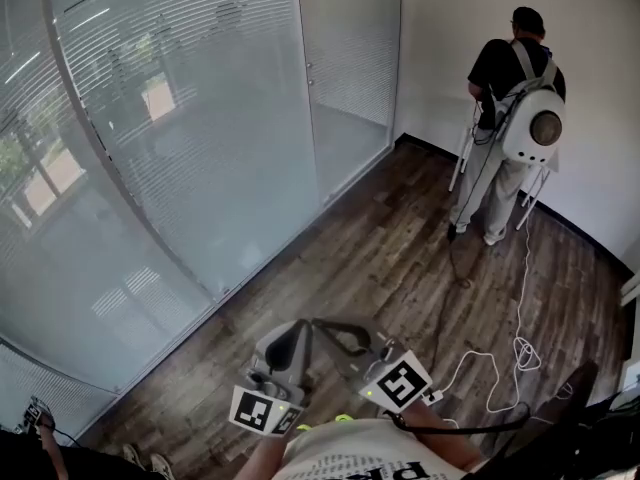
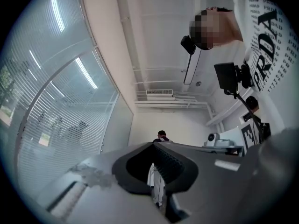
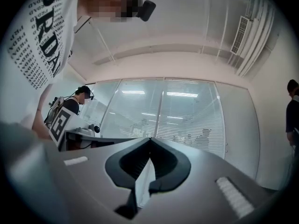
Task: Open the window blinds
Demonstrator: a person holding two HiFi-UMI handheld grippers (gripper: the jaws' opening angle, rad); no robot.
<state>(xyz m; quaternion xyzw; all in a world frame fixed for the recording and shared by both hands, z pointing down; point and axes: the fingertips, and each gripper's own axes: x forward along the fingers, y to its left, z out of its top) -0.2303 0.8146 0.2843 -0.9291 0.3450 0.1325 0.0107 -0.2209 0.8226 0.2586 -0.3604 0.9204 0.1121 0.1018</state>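
Note:
The window blinds (image 1: 180, 98) are white slats inside a curved glass wall that fills the left of the head view; the slats lie nearly flat and let a hazy view through. They also show in the left gripper view (image 2: 46, 125) and the right gripper view (image 3: 187, 111). Both grippers are held low against my body, well short of the glass and tilted slightly upward. My left gripper (image 1: 298, 330) (image 2: 153, 144) is shut with nothing between its jaws. My right gripper (image 1: 325, 326) (image 3: 150, 139) sits beside it, also shut and empty.
A person with a white backpack (image 1: 515, 118) stands in the far right corner by a white stand. A white cable (image 1: 512, 353) trails across the dark wooden floor (image 1: 380, 258). A glass door panel (image 1: 345, 78) adjoins the blinds. Another person's shoes (image 1: 150, 460) show at bottom left.

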